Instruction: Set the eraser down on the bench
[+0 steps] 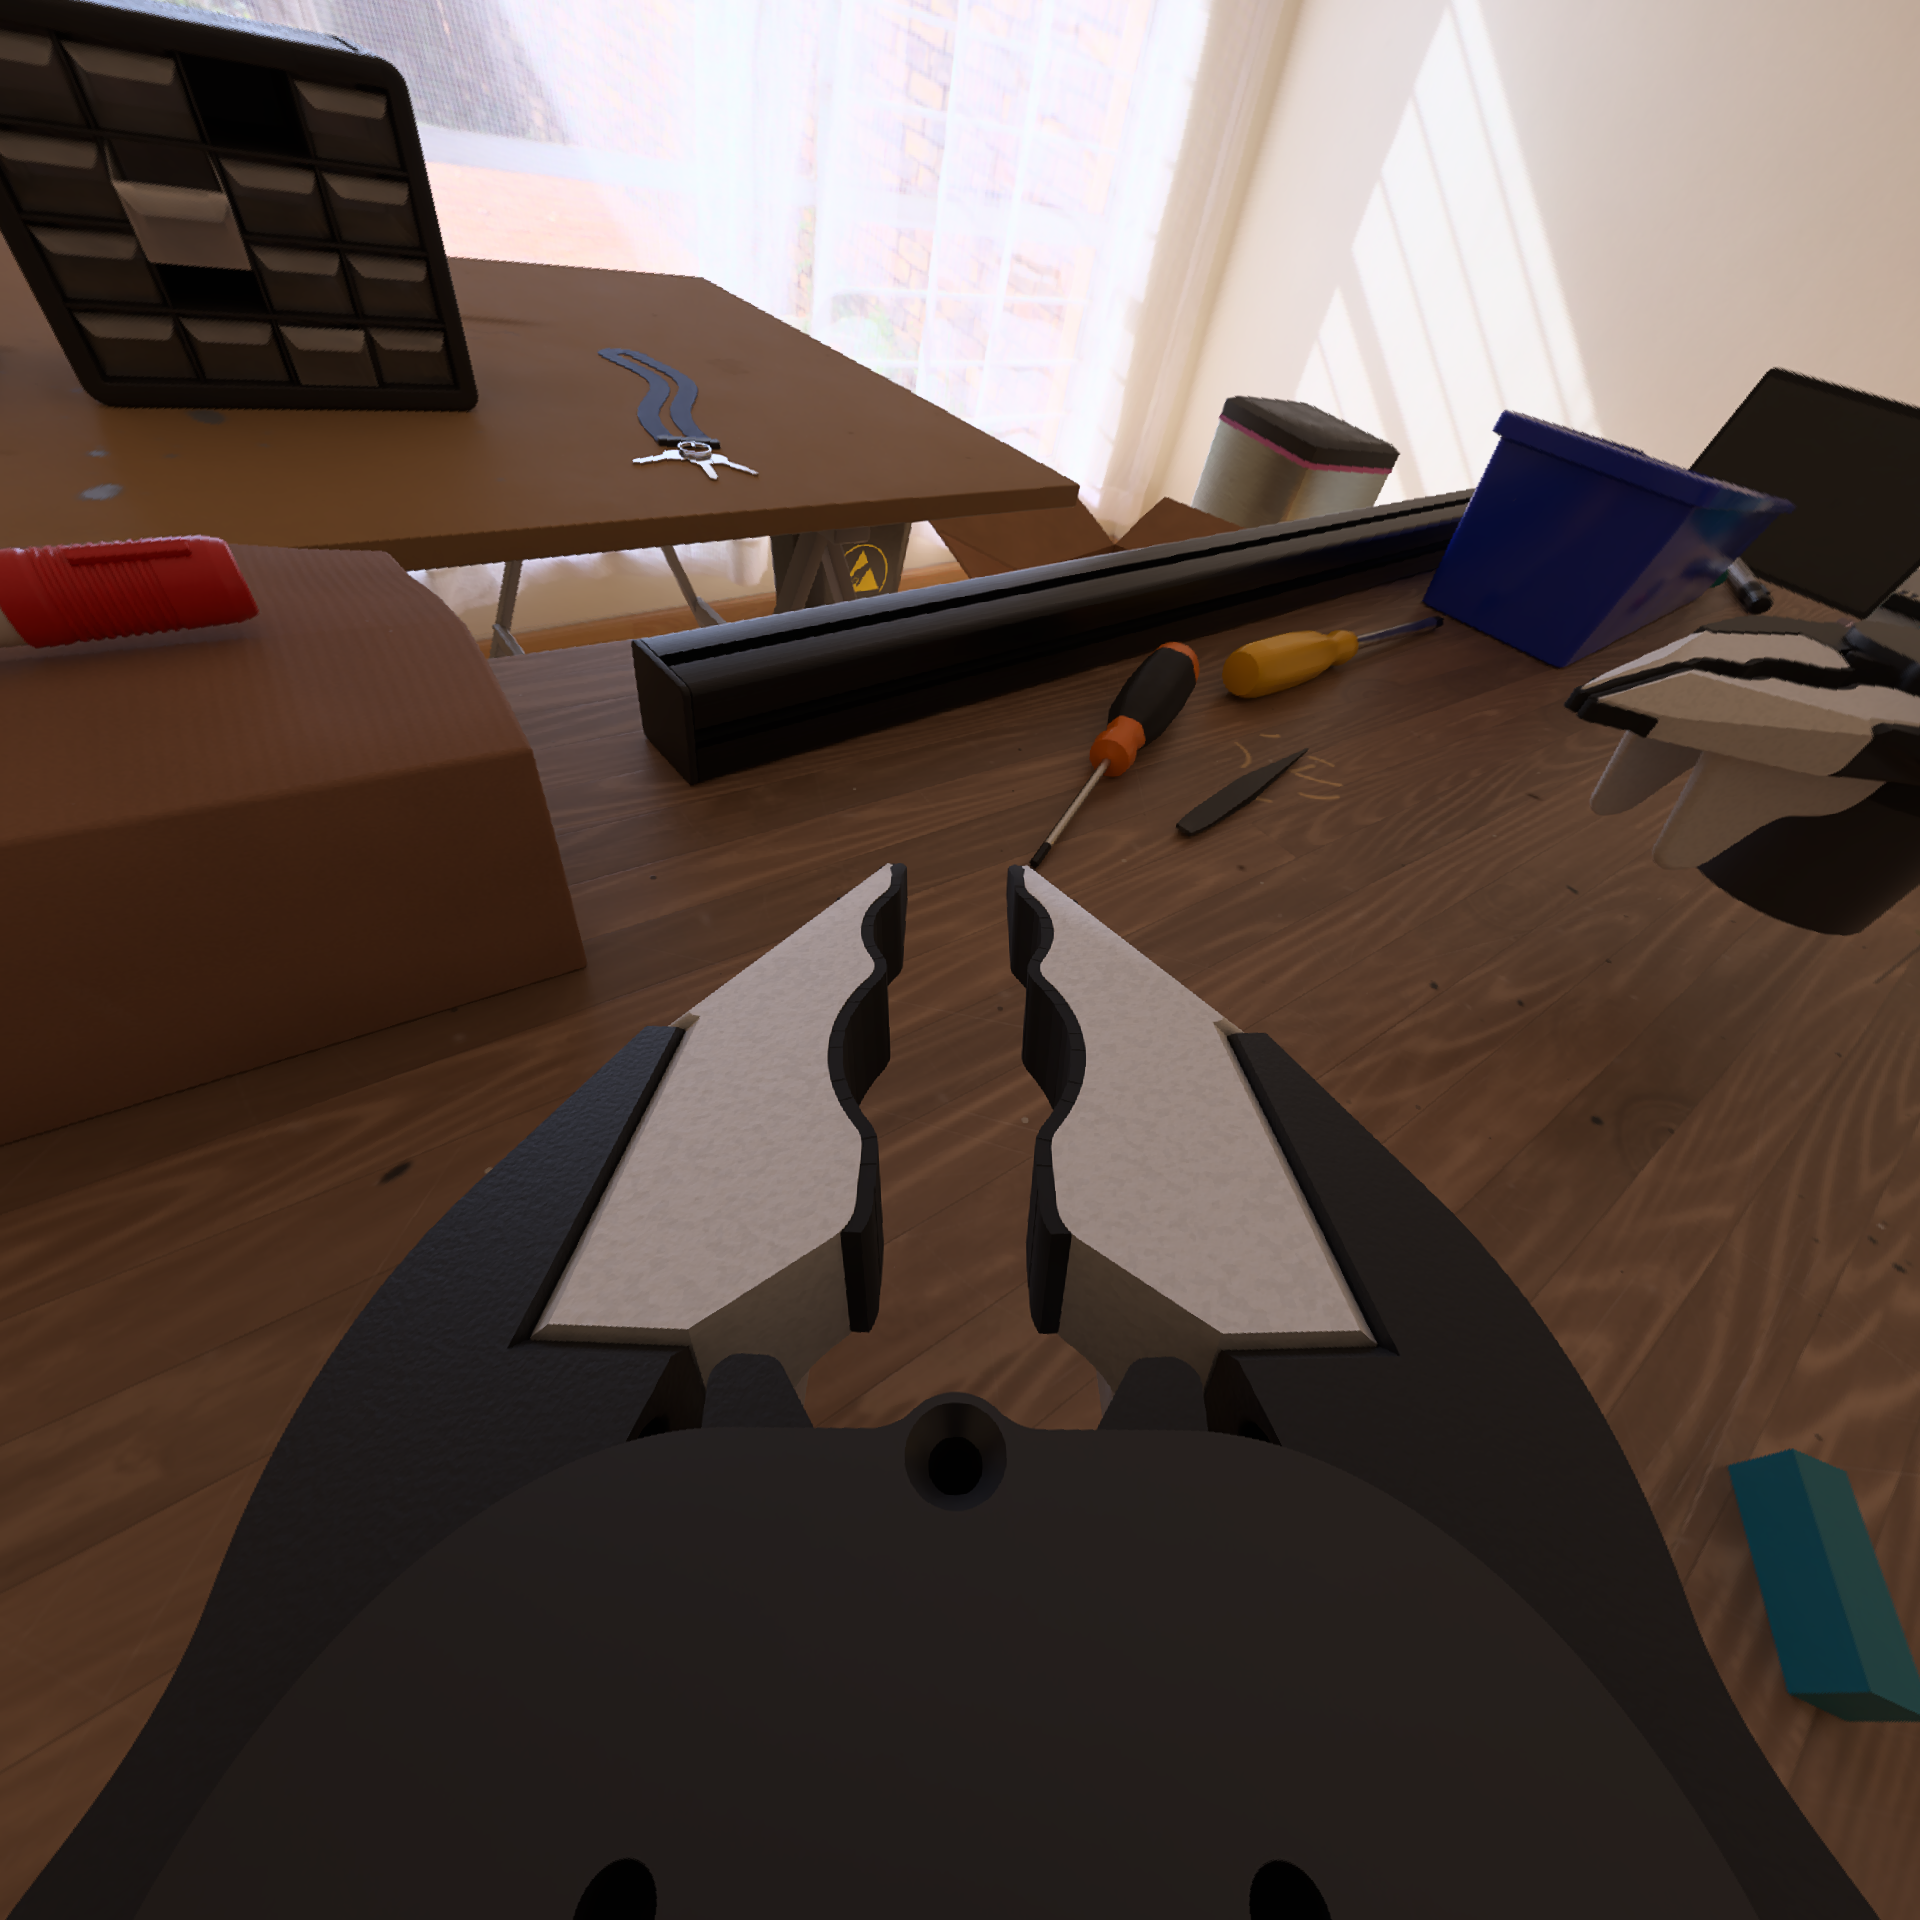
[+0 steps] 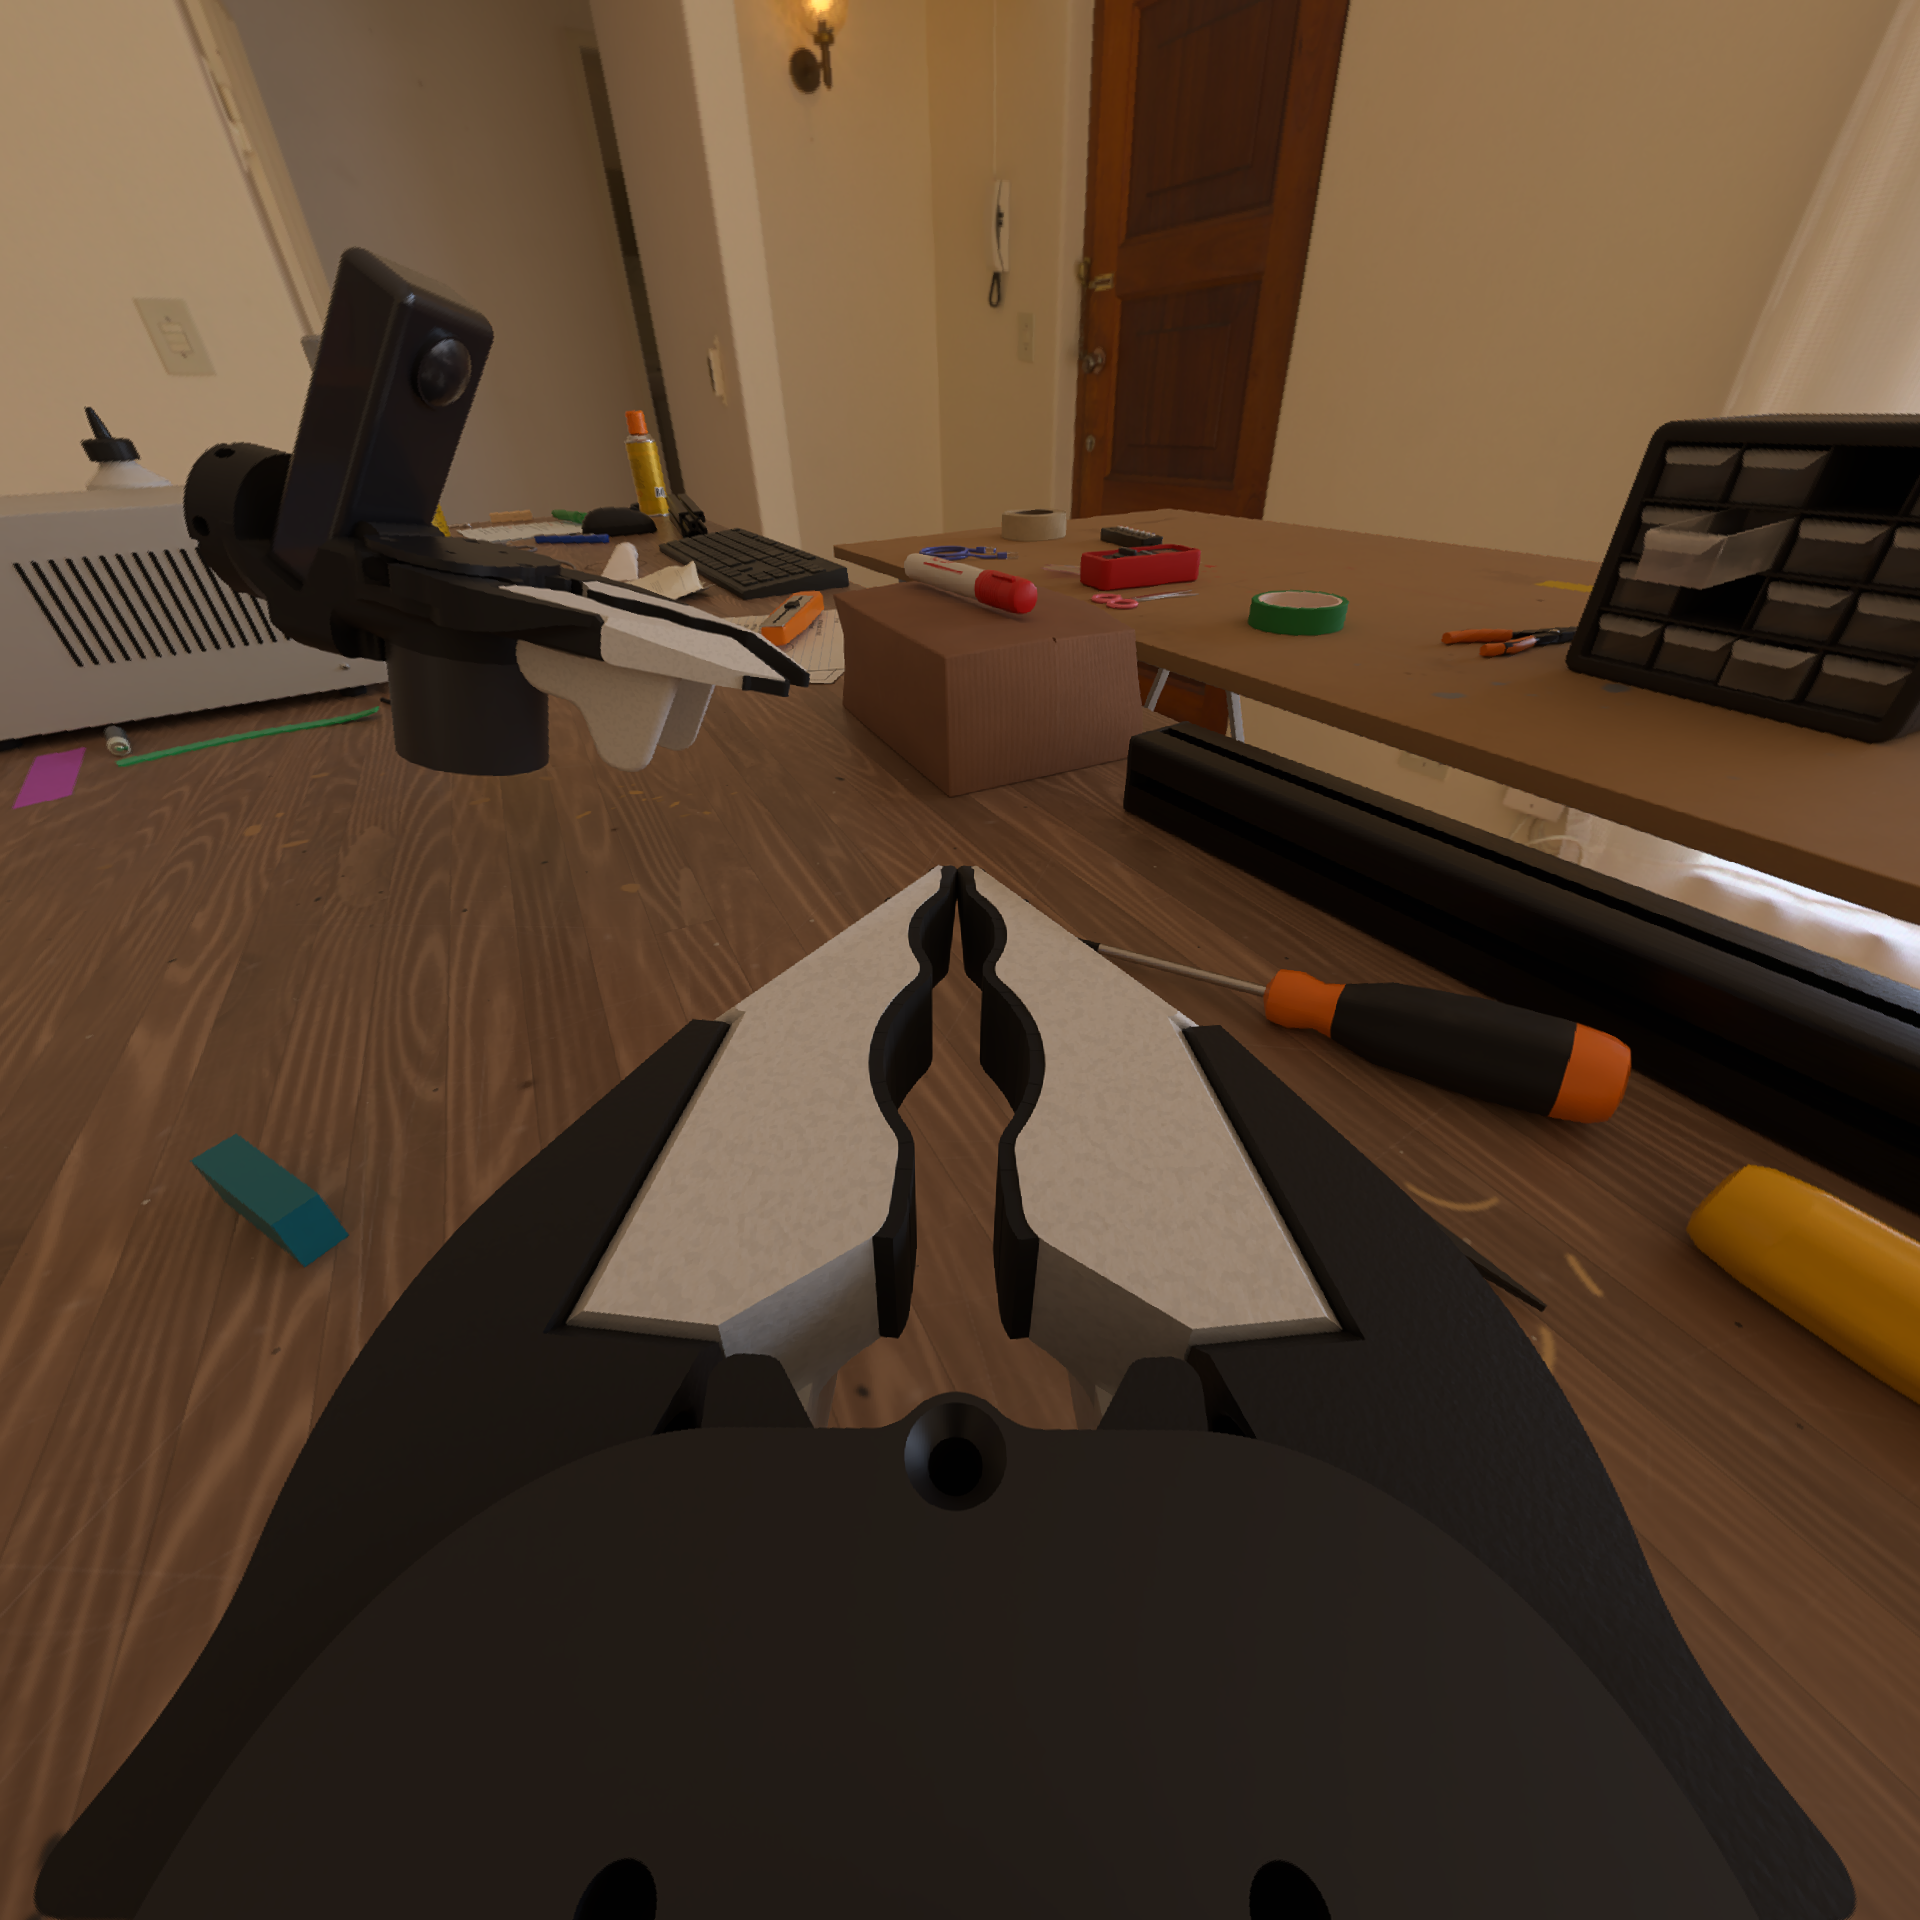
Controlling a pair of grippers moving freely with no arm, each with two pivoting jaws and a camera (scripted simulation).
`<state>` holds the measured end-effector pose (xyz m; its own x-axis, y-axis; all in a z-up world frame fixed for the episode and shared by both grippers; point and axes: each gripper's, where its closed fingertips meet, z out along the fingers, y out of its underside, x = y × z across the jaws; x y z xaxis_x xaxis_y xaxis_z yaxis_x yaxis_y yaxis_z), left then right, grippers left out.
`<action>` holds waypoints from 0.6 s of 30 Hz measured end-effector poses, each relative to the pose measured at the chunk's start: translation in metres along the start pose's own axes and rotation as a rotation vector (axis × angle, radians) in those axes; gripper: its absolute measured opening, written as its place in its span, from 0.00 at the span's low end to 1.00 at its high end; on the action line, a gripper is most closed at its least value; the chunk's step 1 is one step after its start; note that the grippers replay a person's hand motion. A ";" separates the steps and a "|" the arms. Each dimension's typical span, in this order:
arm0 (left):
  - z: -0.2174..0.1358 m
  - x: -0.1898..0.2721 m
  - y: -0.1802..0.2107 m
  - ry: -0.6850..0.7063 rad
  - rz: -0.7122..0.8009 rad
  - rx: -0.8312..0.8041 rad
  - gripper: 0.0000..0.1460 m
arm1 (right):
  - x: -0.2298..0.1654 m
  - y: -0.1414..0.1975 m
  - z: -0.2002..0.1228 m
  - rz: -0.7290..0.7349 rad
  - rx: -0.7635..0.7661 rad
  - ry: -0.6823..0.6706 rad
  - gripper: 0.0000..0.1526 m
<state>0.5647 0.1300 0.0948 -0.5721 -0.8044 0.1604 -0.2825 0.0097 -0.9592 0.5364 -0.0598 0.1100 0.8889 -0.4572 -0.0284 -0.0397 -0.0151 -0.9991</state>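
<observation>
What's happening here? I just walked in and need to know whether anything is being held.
Nothing is held. The teal eraser lies flat on the wooden bench, clear of both sets of tongs. The left tongs are open and empty; the right tongs are shut on nothing, near an orange-and-black screwdriver.
</observation>
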 end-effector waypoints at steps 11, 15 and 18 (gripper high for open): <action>0.003 -0.001 0.005 -0.011 0.008 -0.039 0.13 | 0.002 0.001 0.003 -0.039 0.001 -0.012 0.00; 0.004 0.003 0.006 -0.009 0.020 -0.067 0.13 | 0.010 0.001 0.009 -0.053 0.000 0.003 0.00; 0.003 0.007 0.004 -0.020 0.056 -0.079 0.13 | 0.012 0.000 0.009 -0.066 0.005 0.026 0.00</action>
<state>0.5617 0.1230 0.0915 -0.5733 -0.8131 0.1010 -0.3106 0.1016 -0.9451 0.5513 -0.0574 0.1098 0.8772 -0.4786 0.0386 0.0210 -0.0420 -0.9989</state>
